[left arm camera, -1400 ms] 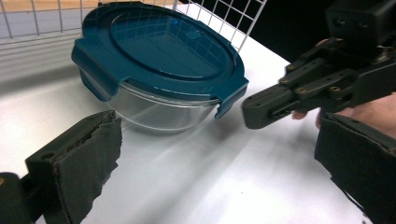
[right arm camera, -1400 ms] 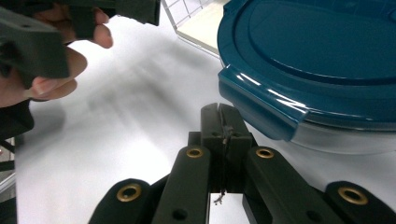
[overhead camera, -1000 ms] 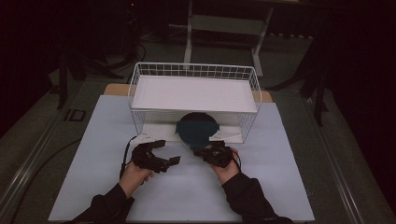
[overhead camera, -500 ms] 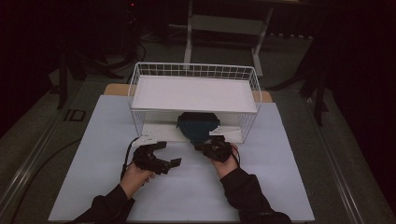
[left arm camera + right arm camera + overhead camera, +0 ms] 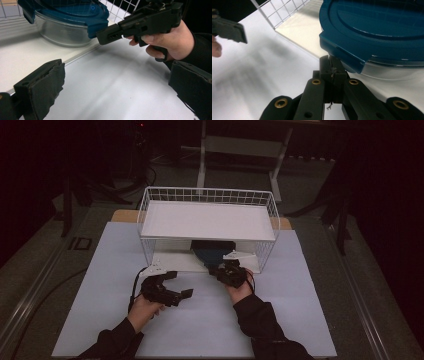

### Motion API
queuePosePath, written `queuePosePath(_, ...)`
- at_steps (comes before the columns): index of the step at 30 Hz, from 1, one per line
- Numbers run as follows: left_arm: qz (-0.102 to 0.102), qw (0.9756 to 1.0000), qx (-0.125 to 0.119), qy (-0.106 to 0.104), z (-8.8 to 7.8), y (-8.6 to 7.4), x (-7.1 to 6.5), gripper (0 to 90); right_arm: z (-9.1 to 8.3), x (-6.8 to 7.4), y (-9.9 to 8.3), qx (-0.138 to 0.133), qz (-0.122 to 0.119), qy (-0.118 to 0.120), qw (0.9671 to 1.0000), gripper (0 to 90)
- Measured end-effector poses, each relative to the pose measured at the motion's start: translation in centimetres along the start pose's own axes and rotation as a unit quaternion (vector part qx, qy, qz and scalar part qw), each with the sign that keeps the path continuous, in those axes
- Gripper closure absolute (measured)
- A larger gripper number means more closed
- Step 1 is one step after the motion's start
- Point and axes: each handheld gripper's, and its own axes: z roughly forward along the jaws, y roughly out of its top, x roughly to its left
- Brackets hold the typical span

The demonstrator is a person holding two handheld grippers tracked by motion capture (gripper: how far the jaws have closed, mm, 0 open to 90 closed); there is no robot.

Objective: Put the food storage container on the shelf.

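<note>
The right gripper (image 5: pixel 332 71) has its two jaws pressed flat together with nothing between them, and their tips sit against the latch flap at the edge of the blue lid (image 5: pixel 377 27) of a glass container (image 5: pixel 60 31). In the high view that gripper (image 5: pixel 231 272) lies at the front edge of the wire rack (image 5: pixel 210 200), with the container (image 5: pixel 212 252) just behind it on the rack's lower shelf (image 5: pixel 170 262), under the white upper tray. The clear bowl of the container stands upright on that shelf, close to its front lip, and the lid covers it.

The left gripper (image 5: pixel 117 85) has its jaws spread wide, empty, one padded finger (image 5: pixel 46 85) low at the near side and the other at the far side of its own view. It hovers over the white table (image 5: pixel 200 320) in front of the rack, well to the left of the container and apart from it. The person's hand (image 5: pixel 142 307) grips it from below, and a dark sleeve (image 5: pixel 265 320) covers the other forearm.
</note>
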Motion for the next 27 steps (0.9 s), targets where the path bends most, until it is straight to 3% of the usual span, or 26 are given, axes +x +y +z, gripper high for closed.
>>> queuePosePath(4,-0.001,1.0000,-0.001,-0.002,0.0,-0.1,0.0,0.5,0.3,-0.5,0.2,0.003,0.006,-0.001,1.0000,89.9)
queuePosePath(6,-0.001,1.0000,0.000,-0.004,0.0,-0.1,0.0,0.4,0.5,-0.5,0.1,0.007,-0.002,-0.014,0.9999,89.9)
queuePosePath(9,0.000,1.0000,0.002,-0.003,0.0,-0.2,0.0,0.5,0.5,-0.8,0.0,0.003,0.015,-0.003,0.9999,89.9)
queuePosePath(18,0.002,1.0000,0.001,-0.005,0.0,-0.1,-0.3,0.4,0.2,-0.9,-0.1,0.001,0.019,-0.011,0.9998,89.9)
queuePosePath(20,0.005,1.0000,0.001,-0.006,0.0,-0.1,-0.4,0.4,0.2,-0.7,-0.1,-0.003,0.017,-0.003,0.9999,89.3)
queuePosePath(24,0.008,0.9999,-0.003,-0.010,0.0,0.1,-0.5,0.5,-0.4,0.2,0.0,-0.022,0.003,0.009,0.9997,77.3)
queuePosePath(27,0.014,0.9998,-0.008,-0.015,-0.2,0.3,-0.7,0.5,-1.0,0.8,0.1,-0.036,-0.004,0.013,0.9992,60.7)
